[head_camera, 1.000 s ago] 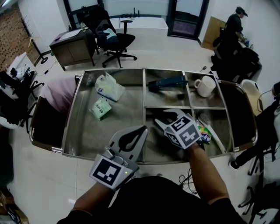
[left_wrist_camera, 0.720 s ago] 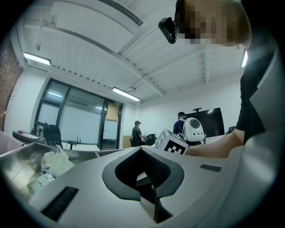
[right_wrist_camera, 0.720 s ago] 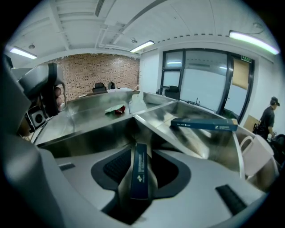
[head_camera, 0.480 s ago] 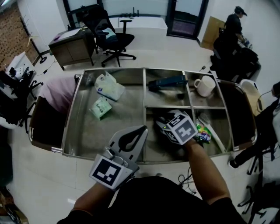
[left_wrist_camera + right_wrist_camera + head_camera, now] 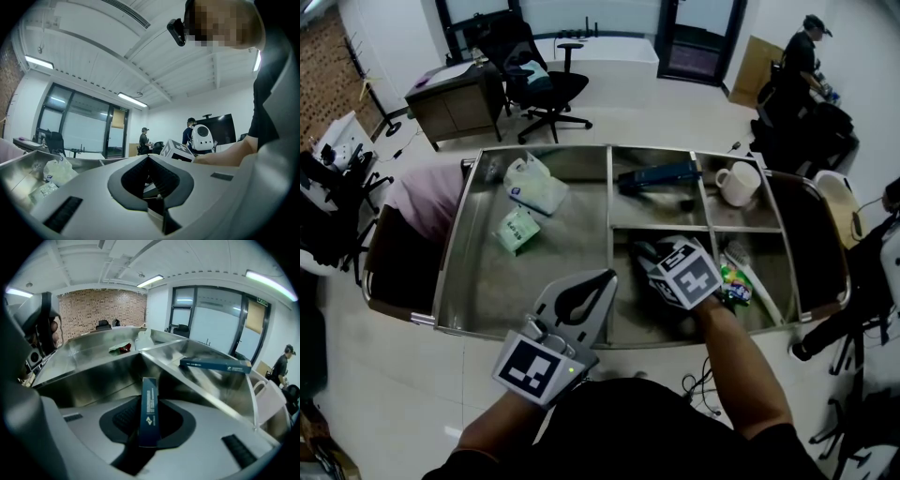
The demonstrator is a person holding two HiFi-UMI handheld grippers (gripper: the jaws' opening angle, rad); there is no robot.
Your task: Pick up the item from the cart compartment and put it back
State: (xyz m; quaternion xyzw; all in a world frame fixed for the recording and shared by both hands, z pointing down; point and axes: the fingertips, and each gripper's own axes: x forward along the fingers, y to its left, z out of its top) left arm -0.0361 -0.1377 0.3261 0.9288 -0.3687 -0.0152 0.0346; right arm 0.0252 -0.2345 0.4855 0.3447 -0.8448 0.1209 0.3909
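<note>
A slim dark blue box (image 5: 149, 411) stands on edge between the jaws of my right gripper (image 5: 149, 399). The jaws are closing and their tips meet the box on both sides. In the head view that gripper (image 5: 647, 253) reaches down into the cart's lower-middle compartment (image 5: 633, 314), and its marker cube hides the box. My left gripper (image 5: 607, 277) hovers over the cart's near rim, shut and empty; its tips (image 5: 148, 158) meet in a point.
A longer dark blue box (image 5: 656, 175) lies in the upper-middle compartment, a white mug (image 5: 738, 184) to its right. A white bag (image 5: 532, 187) and green packet (image 5: 516, 232) lie in the big left compartment. A colourful packet (image 5: 736, 281) fills the lower-right compartment. An office chair (image 5: 534, 84) stands beyond.
My right gripper has shifted slightly left and deeper into the lower-middle compartment, and its jaws have drawn together. The left gripper has not moved.
</note>
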